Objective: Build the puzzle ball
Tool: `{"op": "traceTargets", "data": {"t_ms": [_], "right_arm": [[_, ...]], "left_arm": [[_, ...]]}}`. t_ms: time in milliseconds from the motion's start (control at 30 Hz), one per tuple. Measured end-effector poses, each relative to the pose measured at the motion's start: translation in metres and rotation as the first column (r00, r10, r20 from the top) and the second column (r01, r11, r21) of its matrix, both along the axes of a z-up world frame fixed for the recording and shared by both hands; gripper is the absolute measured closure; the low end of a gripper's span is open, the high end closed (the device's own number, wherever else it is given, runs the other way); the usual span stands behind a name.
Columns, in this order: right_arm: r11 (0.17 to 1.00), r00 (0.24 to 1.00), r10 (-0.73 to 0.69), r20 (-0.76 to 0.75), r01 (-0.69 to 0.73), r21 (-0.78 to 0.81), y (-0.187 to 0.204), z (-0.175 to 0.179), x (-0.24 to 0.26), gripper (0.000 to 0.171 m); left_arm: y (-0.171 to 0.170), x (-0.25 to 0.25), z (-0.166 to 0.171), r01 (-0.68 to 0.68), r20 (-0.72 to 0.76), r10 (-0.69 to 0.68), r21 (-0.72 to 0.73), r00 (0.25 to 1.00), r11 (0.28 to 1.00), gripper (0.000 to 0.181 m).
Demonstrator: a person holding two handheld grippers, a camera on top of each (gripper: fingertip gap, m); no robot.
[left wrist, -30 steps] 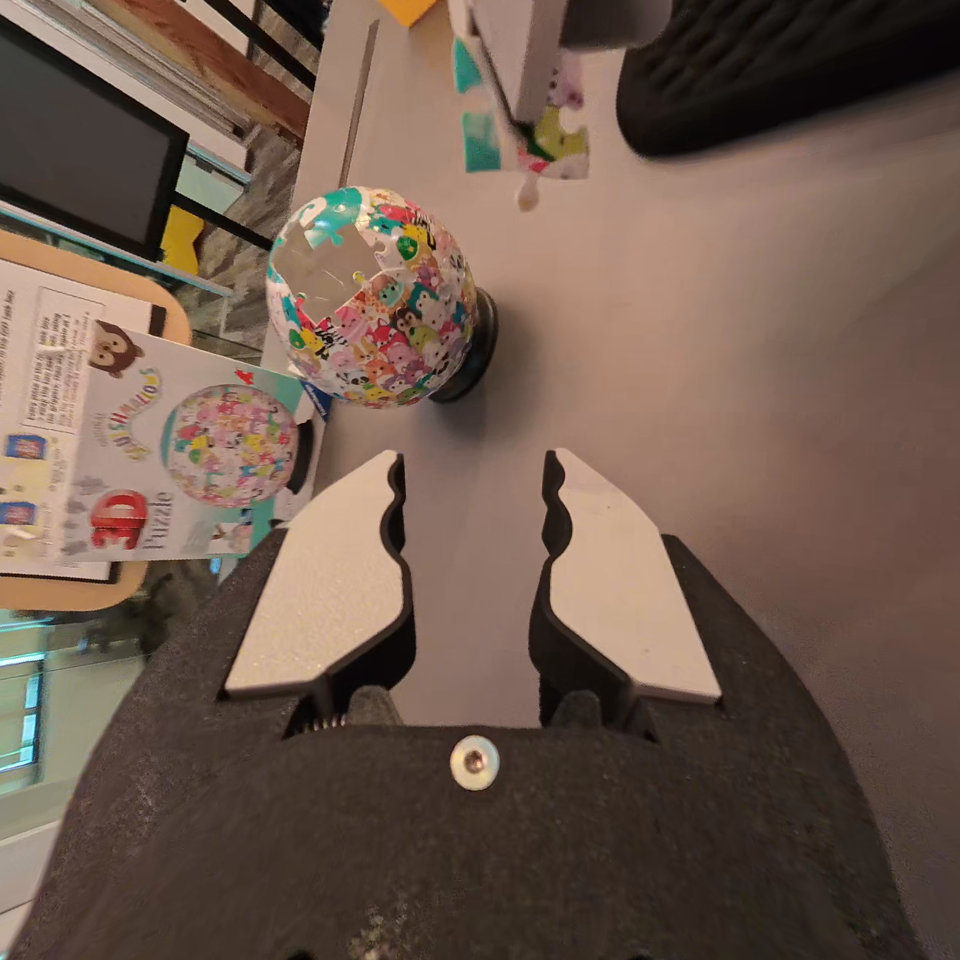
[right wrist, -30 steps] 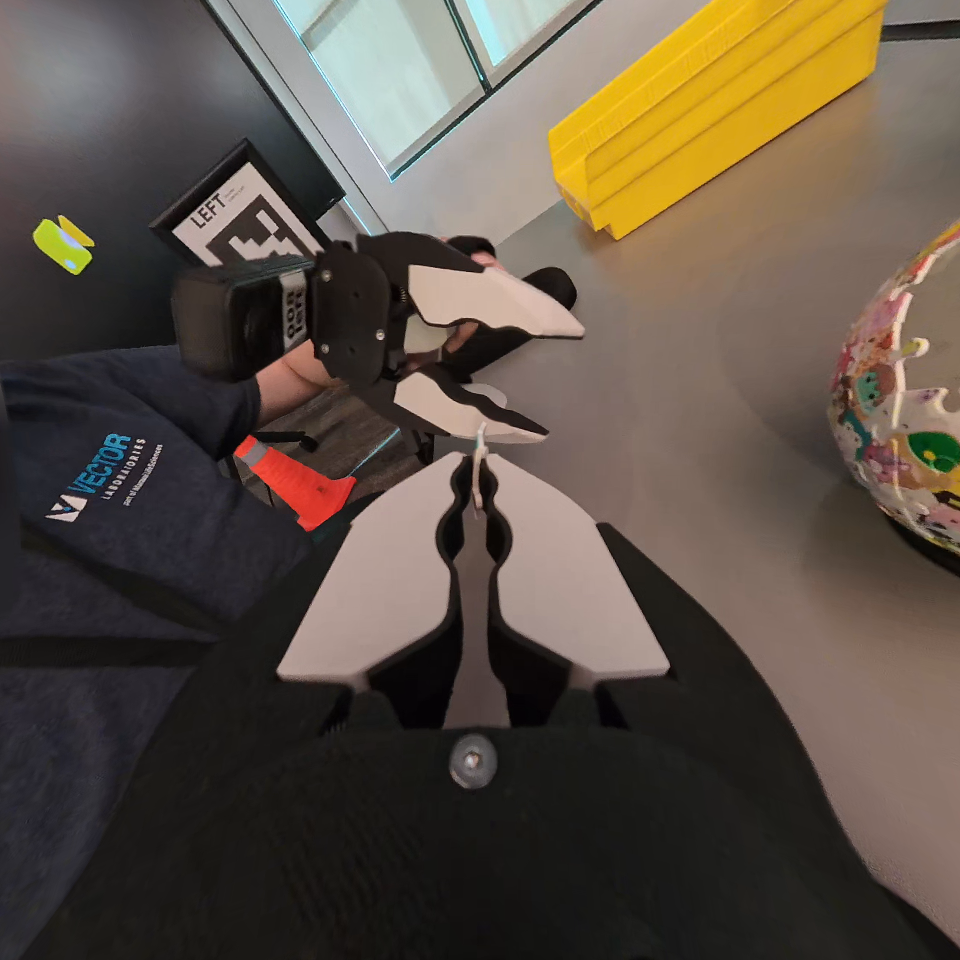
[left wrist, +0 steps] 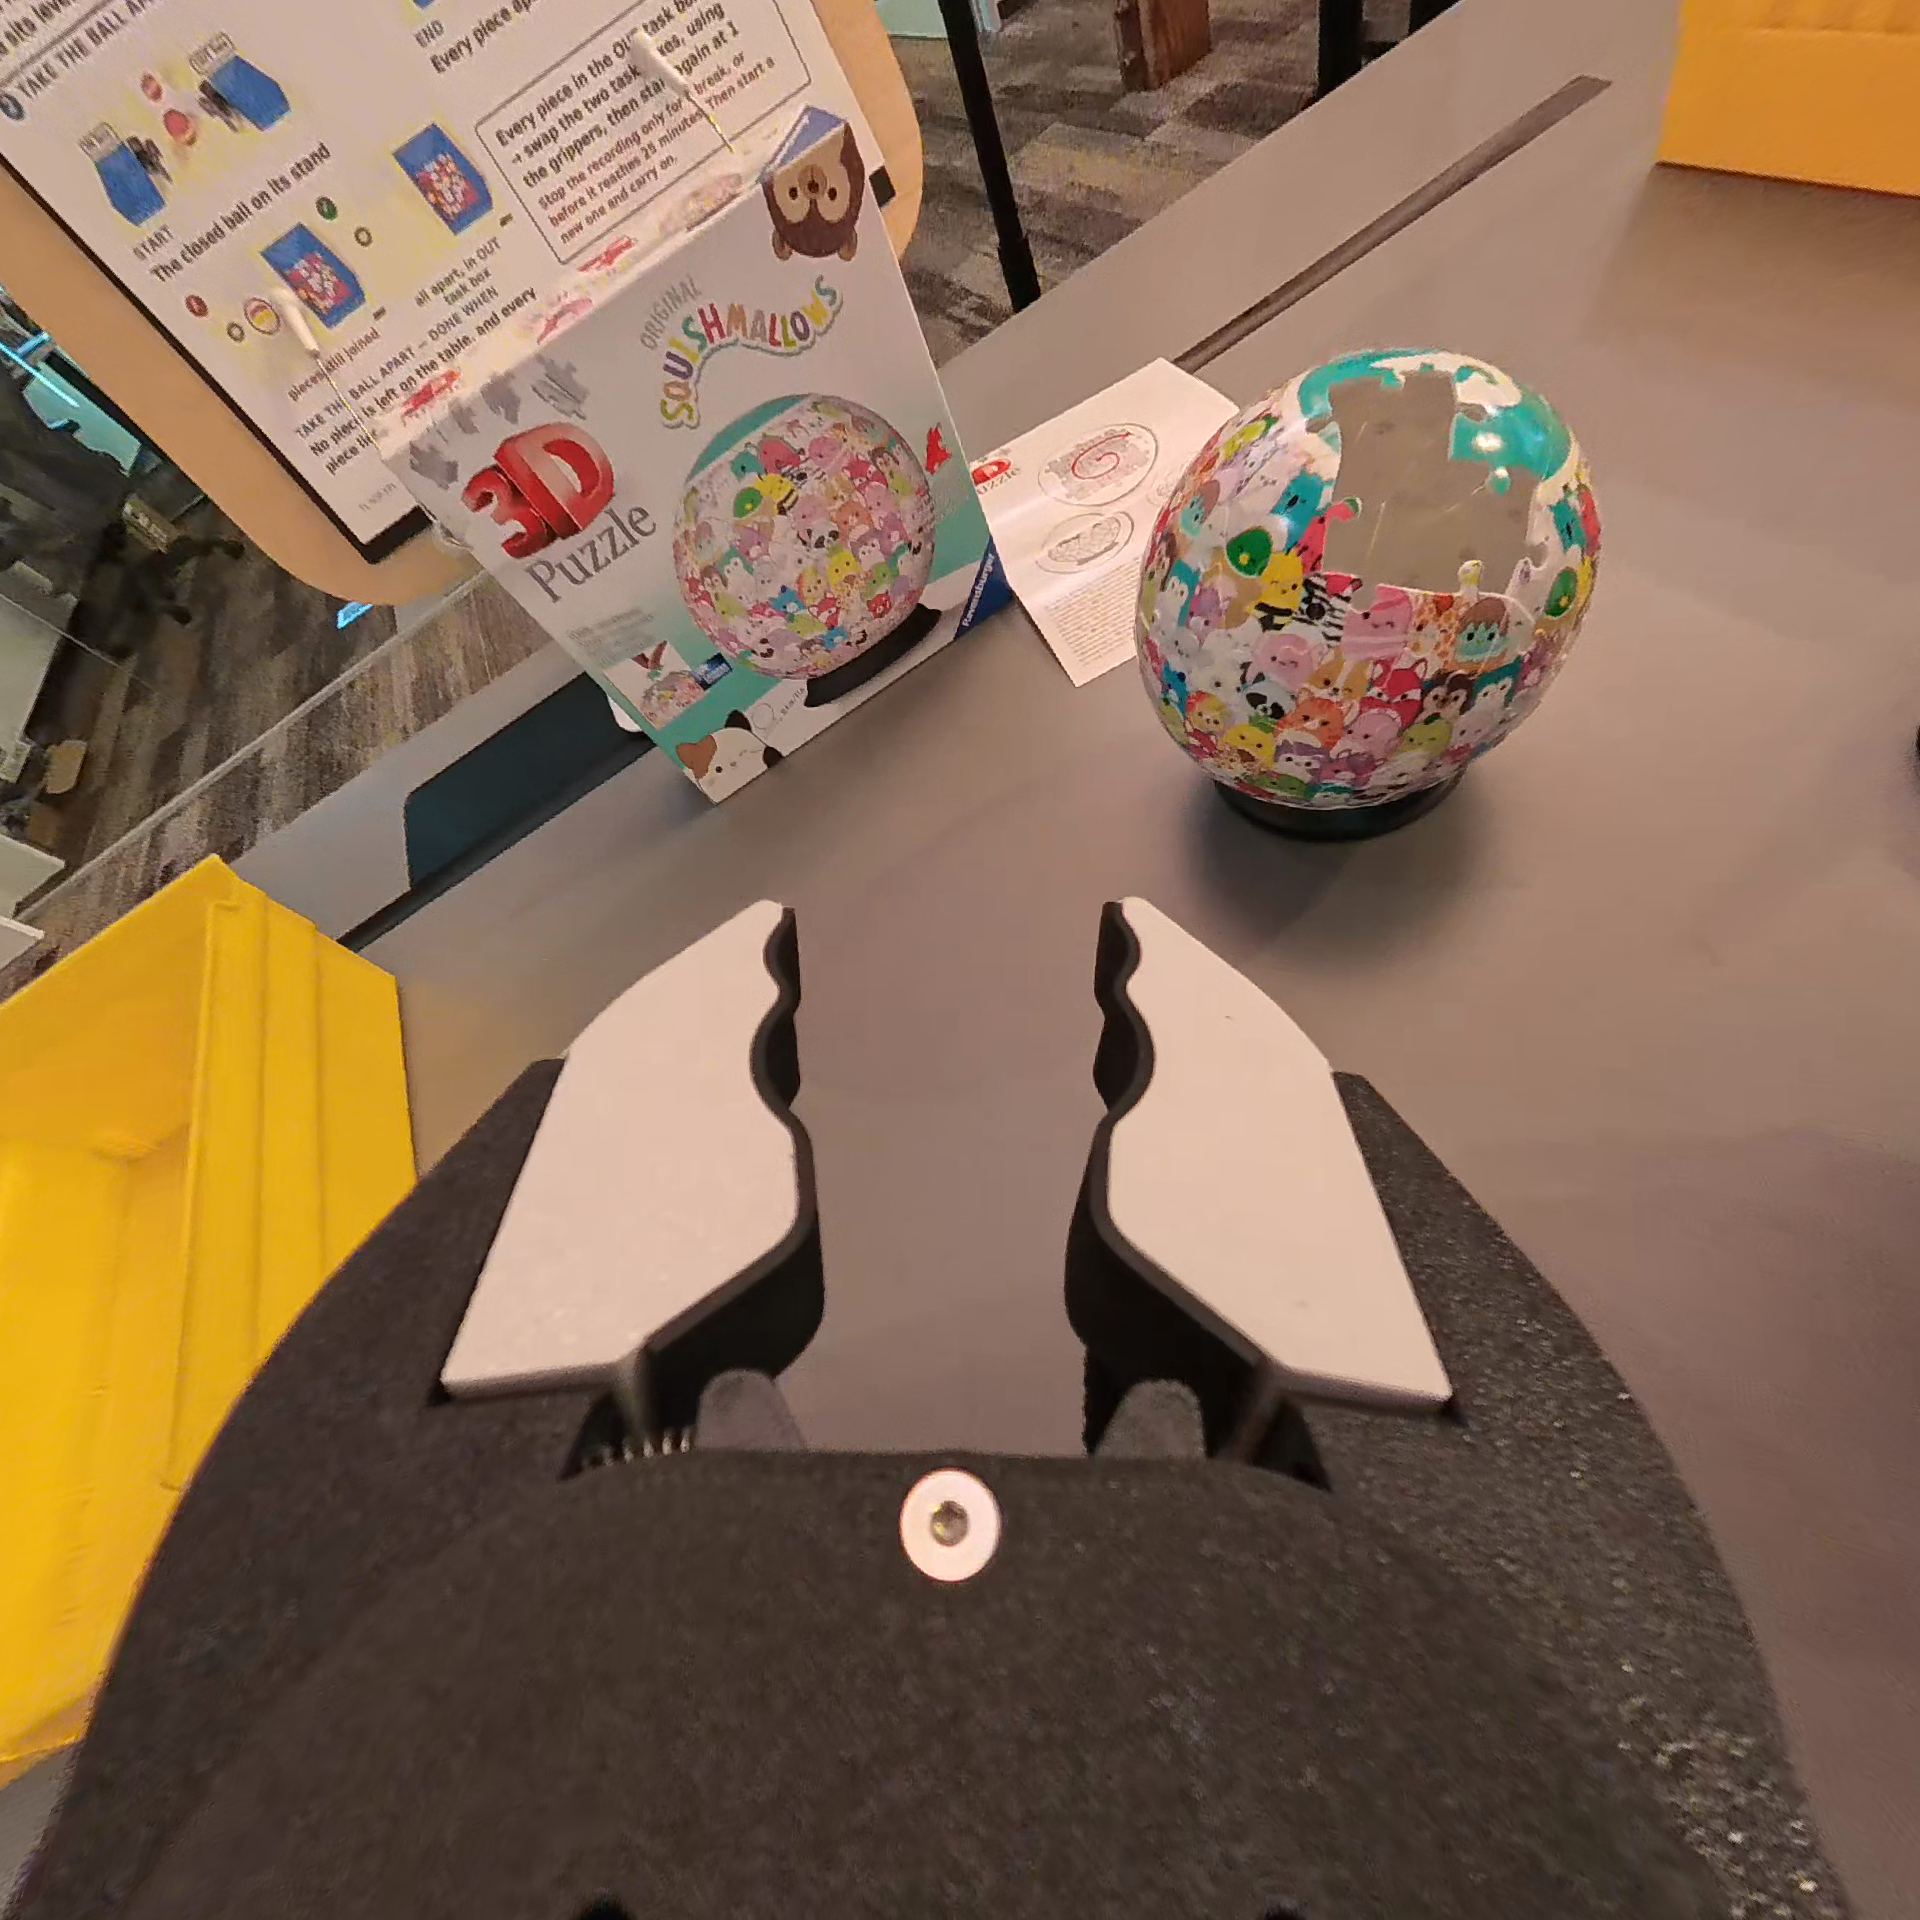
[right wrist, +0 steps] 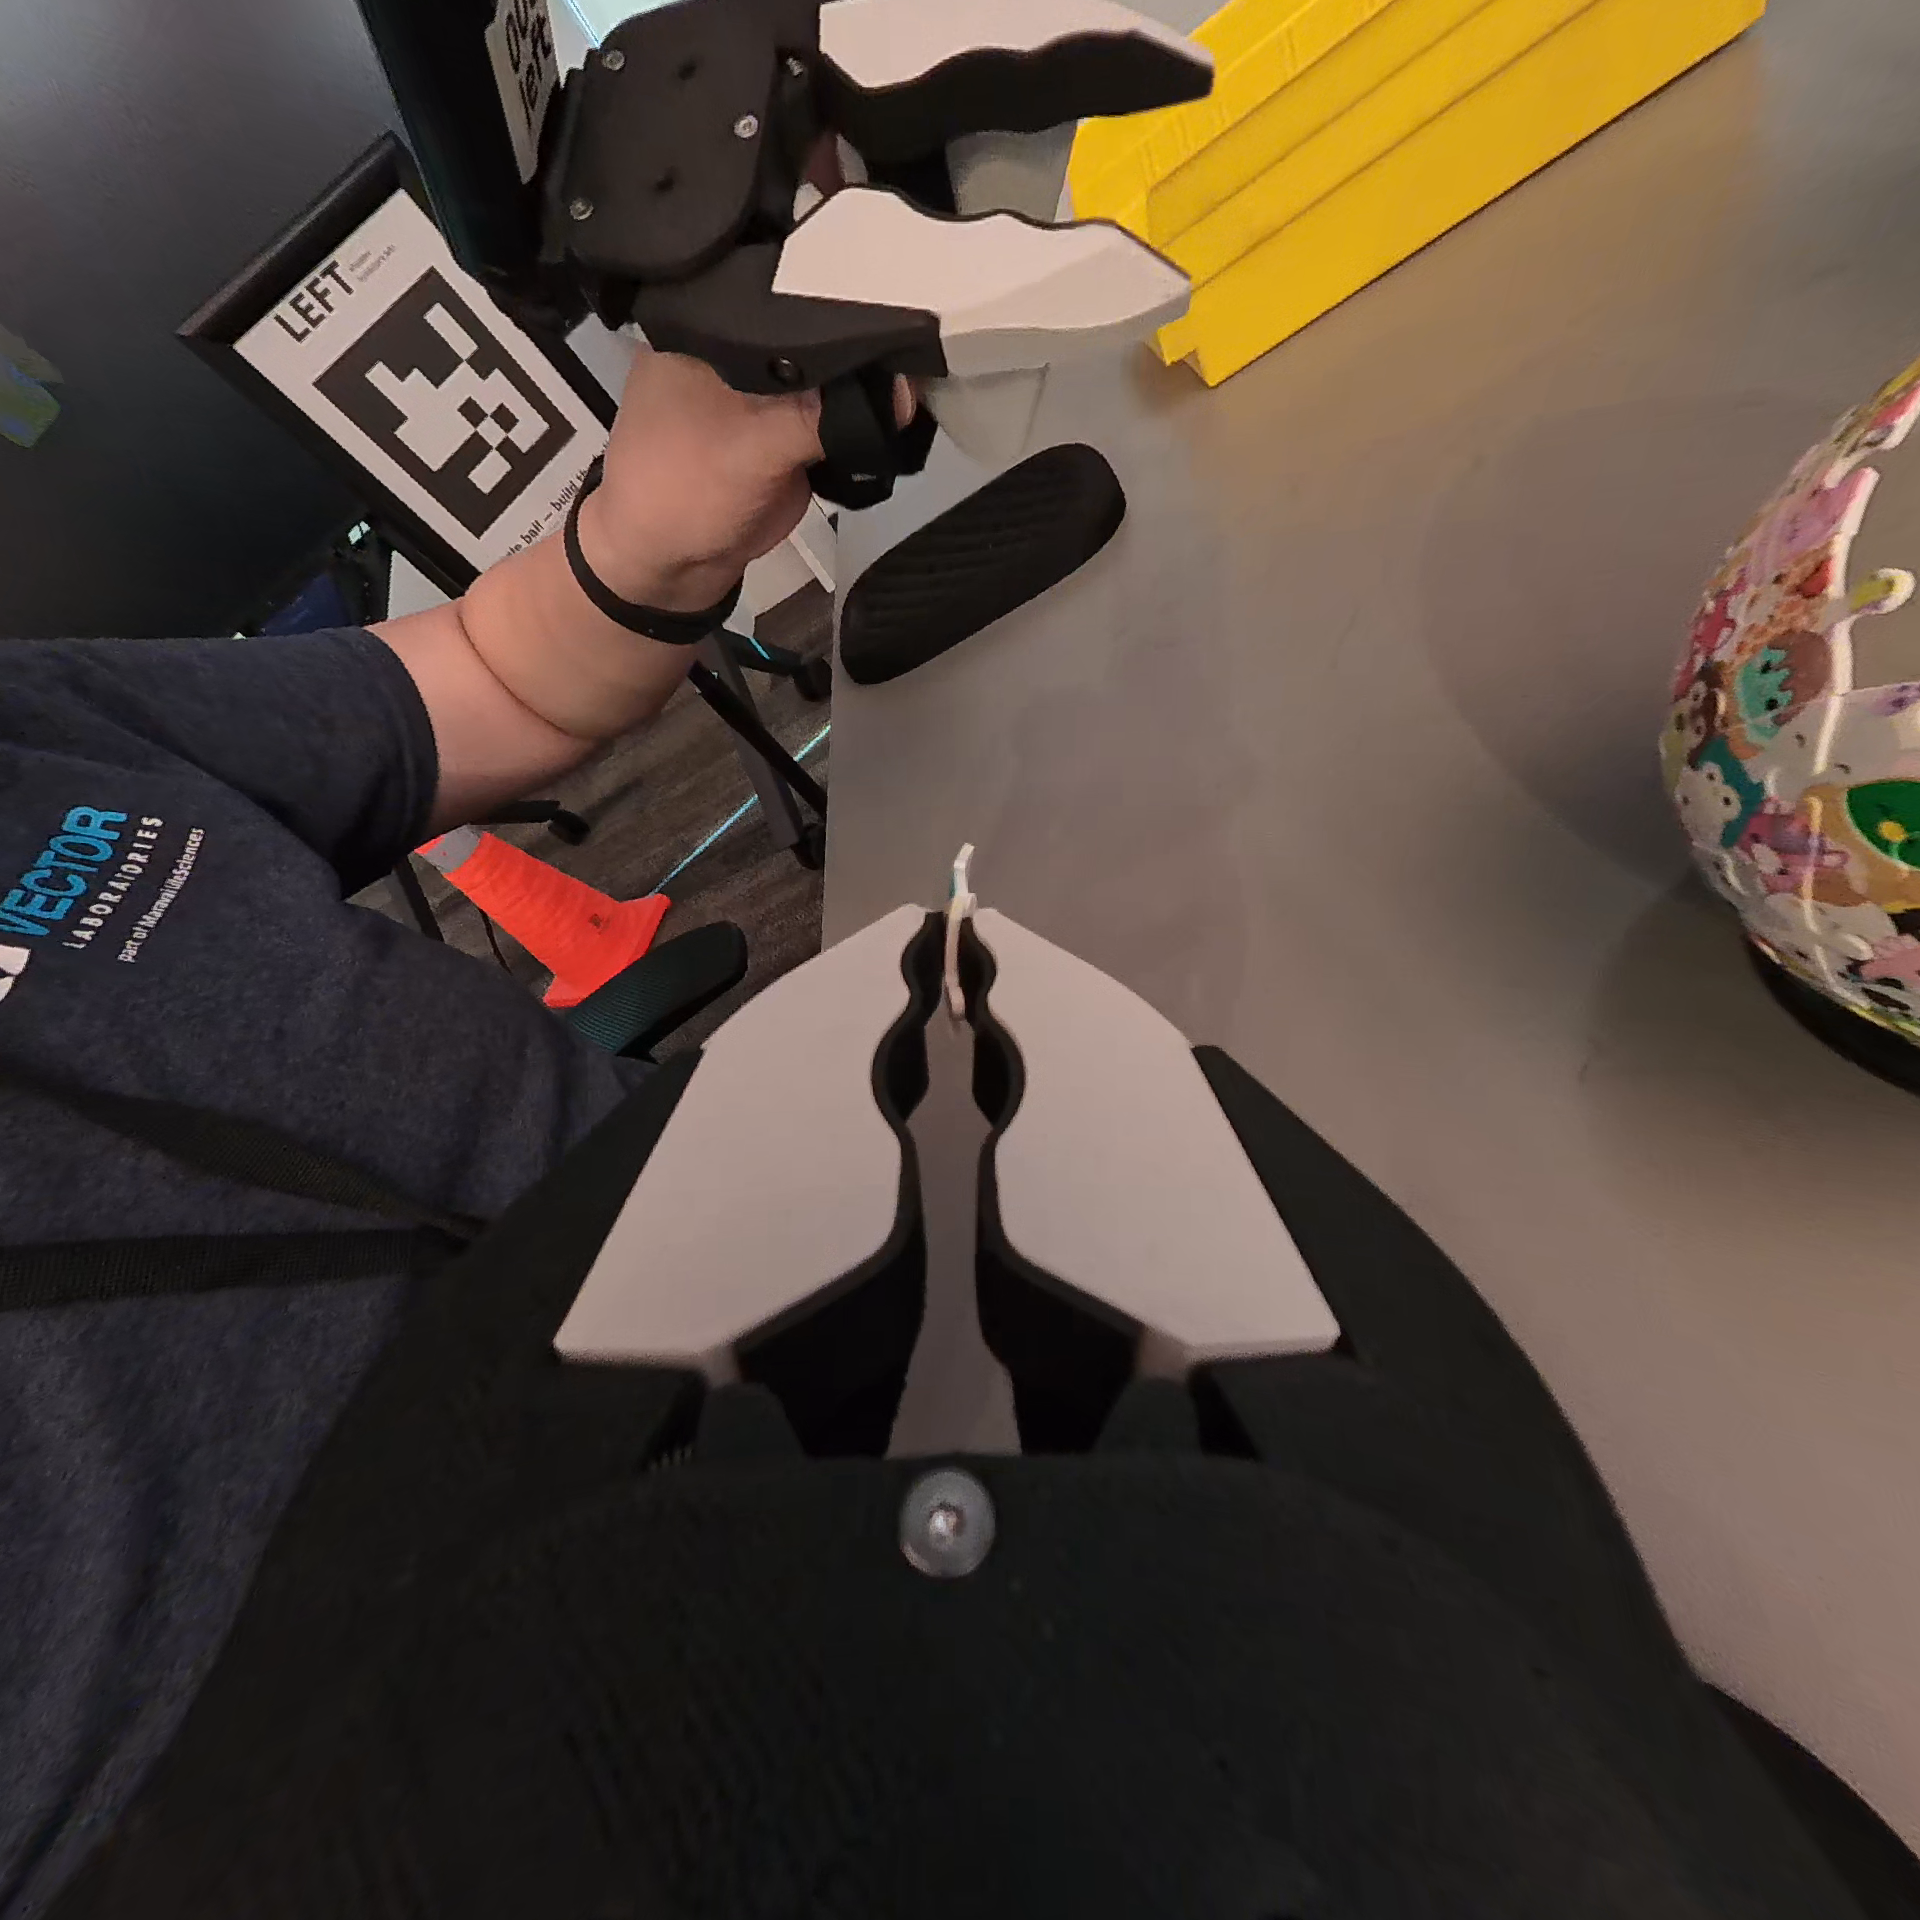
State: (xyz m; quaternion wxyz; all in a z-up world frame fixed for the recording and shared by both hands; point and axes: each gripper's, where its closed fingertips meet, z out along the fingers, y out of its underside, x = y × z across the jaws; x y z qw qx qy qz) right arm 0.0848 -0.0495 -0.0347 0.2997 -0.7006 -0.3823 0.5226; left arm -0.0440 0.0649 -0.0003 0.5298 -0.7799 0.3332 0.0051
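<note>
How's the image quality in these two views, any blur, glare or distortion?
Left wrist view: wide-angle bending at the edges, warm light, ball sharp, soft shadow under it. Right wrist view: ball cut off at the edge and stretched, soft sheen on the table, near hand-held gripper body slightly blurred.

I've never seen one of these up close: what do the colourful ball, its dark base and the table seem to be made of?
The puzzle ball looks like thin glossy plastic pieces: the shell curves, catches highlights, and its gap shows a hollow grey inside. The stand seems dark smooth plastic, though that is unsure. The table looks like matte grey laminate, evenly coloured with soft reflections.
</note>
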Motion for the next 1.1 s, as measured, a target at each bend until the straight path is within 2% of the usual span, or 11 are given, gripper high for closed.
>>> {"op": "traceTargets", "data": {"t_ms": [133,200,233,300,367,433,567,667,833,967,1100], "right_arm": [[1.0,1.0,-0.008,-0.006,0.008,0.008,0.001,0.0,0.002,0.168],[1.0,0.998,-0.015,-0.064,0.016,0.024,0.003,0.008,0.002,0.168],[0.999,0.989,-0.019,-0.146,0.023,0.032,0.005,0.019,0.001,0.168],[1.0,0.937,-0.012,-0.348,0.021,0.02,0.006,0.048,0.001,0.168],[0.999,0.878,-0.005,-0.479,0.02,0.026,0.009,0.068,0.004,0.168],[0.999,0.844,-0.001,-0.536,0.026,0.039,0.013,0.077,0.006,0.168],[0.999,0.822,0.042,-0.568,-0.021,0.044,0.012,0.082,0.002,0.168],[0.998,0.826,0.057,-0.561,-0.036,0.048,0.012,0.078,0.001,0.168],[0.998,0.829,0.067,-0.555,-0.051,0.043,0.015,0.067,0.006,0.168],[0.998,0.826,0.056,-0.561,-0.059,0.012,0.024,0.061,0.014,0.168],[0.996,0.827,0.055,-0.559,-0.081,-0.021,0.03,0.057,0.018,0.168]], "left_arm": [[-0.003,0.004,0.002,0.022,0.038,-0.021,-0.005,0.999,1.0,0.126],[-0.012,0.013,0.008,0.093,0.163,-0.089,-0.019,0.983,0.995,0.126],[-0.022,0.023,0.014,0.18,0.267,-0.168,-0.022,0.949,0.983,0.13],[-0.049,0.045,0.029,0.372,0.474,-0.329,0.005,0.817,0.928,0.149],[-0.069,0.059,0.044,0.482,0.621,-0.418,0.073,0.663,0.873,0.15],[-0.08,0.071,0.052,0.547,0.704,-0.459,0.12,0.541,0.829,0.15],[-0.098,0.101,0.04,0.701,0.767,-0.482,0.059,0.425,0.711,0.157],[-0.104,0.115,0.036,0.747,0.787,-0.486,0.048,0.381,0.664,0.166],[-0.102,0.131,0.028,0.801,0.791,-0.493,0.006,0.362,0.598,0.178],[-0.098,0.142,0.011,0.833,0.775,-0.489,-0.085,0.4,0.547,0.167],[-0.093,0.149,0.018,0.851,0.822,-0.462,-0.051,0.333,0.523,0.166]]}}
